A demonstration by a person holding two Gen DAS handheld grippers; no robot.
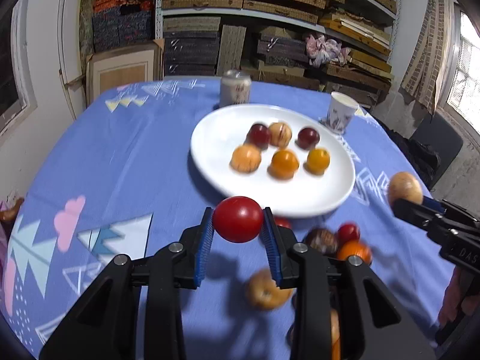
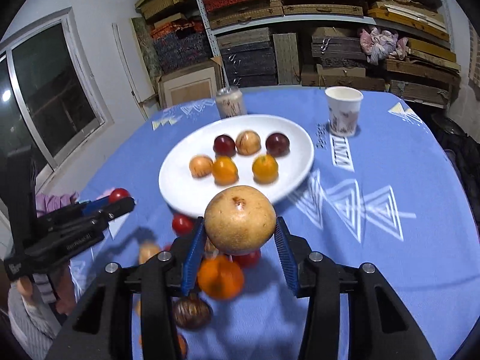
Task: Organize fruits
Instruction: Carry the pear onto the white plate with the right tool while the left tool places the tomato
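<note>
The left claw grips a red fruit between its blue pads, lifted clear of the surface. Just ahead of it lies a white plate holding six fruits in two rows: two dark red ones and a tan one at the back, a pale orange one and two orange ones in front. Below and to the right of this claw, loose fruits lie on the blue cloth: a small red one, a brown one, an orange one and a tan one.

The right claw is closed on a tan pear-like fruit, also off the surface, with the plate just beyond it. Under it sit an orange and a brown fruit.

Beyond the plate stand a can and, to the right, a paper cup.
</note>
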